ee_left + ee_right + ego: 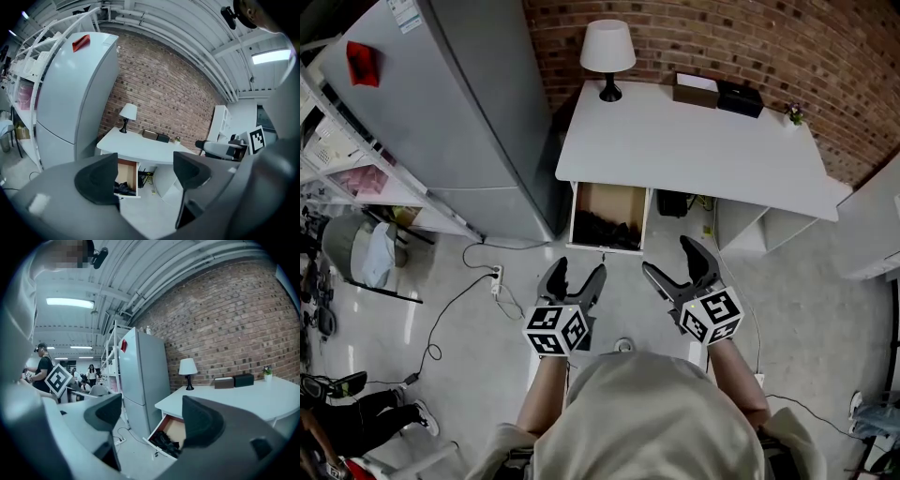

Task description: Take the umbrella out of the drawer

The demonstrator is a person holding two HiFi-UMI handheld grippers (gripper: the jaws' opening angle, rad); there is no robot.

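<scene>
Two large masses bound the room: a red brick wall and a tall grey refrigerator set against it. A white rounded surface is placed beside the refrigerator, and a wood-lined drawer is pulled open under its end nearest the refrigerator. A white-shaded table lamp is stood at the surface's back corner. The black folded umbrella is seen lying in the drawer's front part. The left gripper and right gripper are held over the pale floor, apart from the drawer, both sets of jaws spread with nothing between them.
</scene>
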